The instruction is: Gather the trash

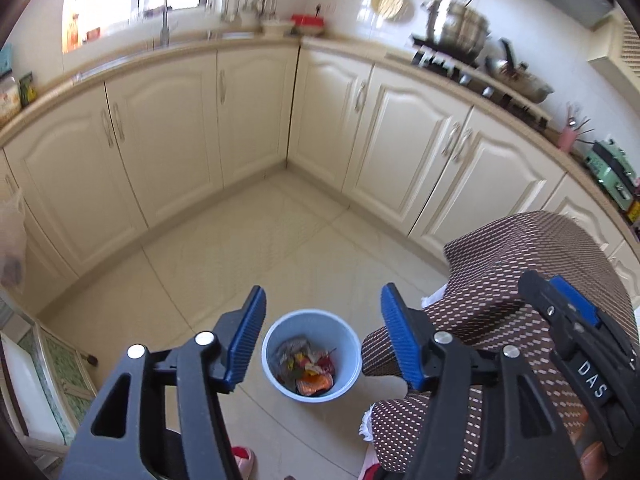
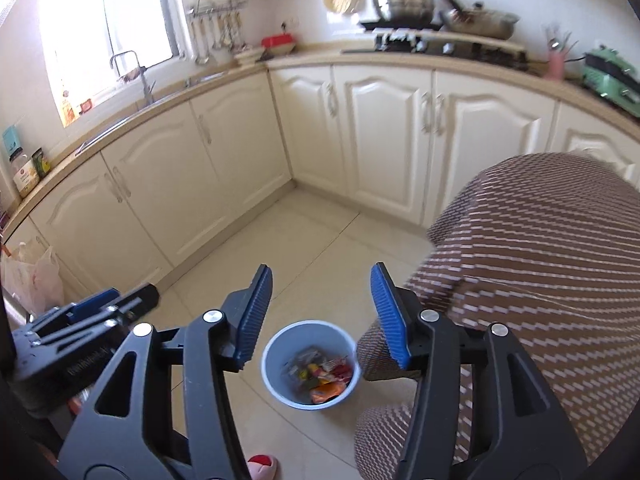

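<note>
Left wrist view: left tongs [image 1: 323,332] stand released, blue pads wide apart, nothing btwn them. Straight below, framed in the gap, sits the bin [image 1: 312,354], a pale blue bucket on the tiled floor, w/ crumpled wrappers [image 1: 306,366] in the bottom, orange, red and grey bits. The right tongs [image 1: 568,320] show at the right edge, seen from the side. A person's patterned trousers [image 1: 520,280] fill the lower right, just beside the bin. Cream cabinets [image 1: 160,140] run round the corner; the desk [image 1: 340,46] above carries pots and a stove.

Right wrist view: right tongs [image 2: 322,316] also released, pads apart, empty. Same bin [image 2: 310,364] below, wrappers [image 2: 320,372] inside, none visible on the floor near it. Left tongs [image 2: 100,304] poke in at lower left. A white plastic bag [image 2: 34,276] hangs at the far left by the cabinets.

My read: the drop step looks done, trash is in the bin, both tongs free. Next move prob. calls for finding any remaining litter, maybe on the desk, approaching w/ pads open, then clenching gently since wrappers crush and slip.
</note>
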Tool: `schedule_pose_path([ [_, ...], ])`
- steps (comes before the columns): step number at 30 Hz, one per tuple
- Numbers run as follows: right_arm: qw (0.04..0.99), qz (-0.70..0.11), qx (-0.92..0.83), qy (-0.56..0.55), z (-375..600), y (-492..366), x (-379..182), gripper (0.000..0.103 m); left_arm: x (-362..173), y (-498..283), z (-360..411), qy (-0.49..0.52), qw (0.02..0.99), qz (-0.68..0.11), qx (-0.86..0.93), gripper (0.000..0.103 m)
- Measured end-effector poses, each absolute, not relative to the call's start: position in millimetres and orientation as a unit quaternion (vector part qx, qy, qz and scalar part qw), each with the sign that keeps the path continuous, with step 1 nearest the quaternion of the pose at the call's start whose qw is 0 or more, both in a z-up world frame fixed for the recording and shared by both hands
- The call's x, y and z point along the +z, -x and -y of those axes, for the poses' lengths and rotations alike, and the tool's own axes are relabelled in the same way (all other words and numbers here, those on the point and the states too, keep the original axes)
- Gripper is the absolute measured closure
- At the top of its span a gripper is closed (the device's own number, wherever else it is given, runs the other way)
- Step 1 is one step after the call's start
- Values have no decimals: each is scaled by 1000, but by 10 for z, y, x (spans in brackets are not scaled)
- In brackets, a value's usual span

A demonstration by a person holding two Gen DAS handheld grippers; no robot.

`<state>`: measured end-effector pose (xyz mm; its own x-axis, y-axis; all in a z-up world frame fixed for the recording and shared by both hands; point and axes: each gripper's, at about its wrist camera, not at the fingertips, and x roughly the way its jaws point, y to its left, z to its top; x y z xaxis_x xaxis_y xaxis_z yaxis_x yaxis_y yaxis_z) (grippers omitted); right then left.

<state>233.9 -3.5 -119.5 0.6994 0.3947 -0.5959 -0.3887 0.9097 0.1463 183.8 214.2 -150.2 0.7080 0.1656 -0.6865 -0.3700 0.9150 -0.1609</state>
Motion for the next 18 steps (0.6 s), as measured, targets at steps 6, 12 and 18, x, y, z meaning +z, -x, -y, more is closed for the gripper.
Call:
schedule_pose_path([
  [6,941,-278,191,-1,386,-1803,-837,38,-1066,-1347,-1696,111,940,-296,129,33],
  [12,957,-240,165,-4,745,-1311,-608,32,-783,-877,-1334,90,957,-256,106,32],
  [18,969,-196,149,-14,1051,-833,-446,29,-611,-419,-1047,68,969,-214,102,25],
])
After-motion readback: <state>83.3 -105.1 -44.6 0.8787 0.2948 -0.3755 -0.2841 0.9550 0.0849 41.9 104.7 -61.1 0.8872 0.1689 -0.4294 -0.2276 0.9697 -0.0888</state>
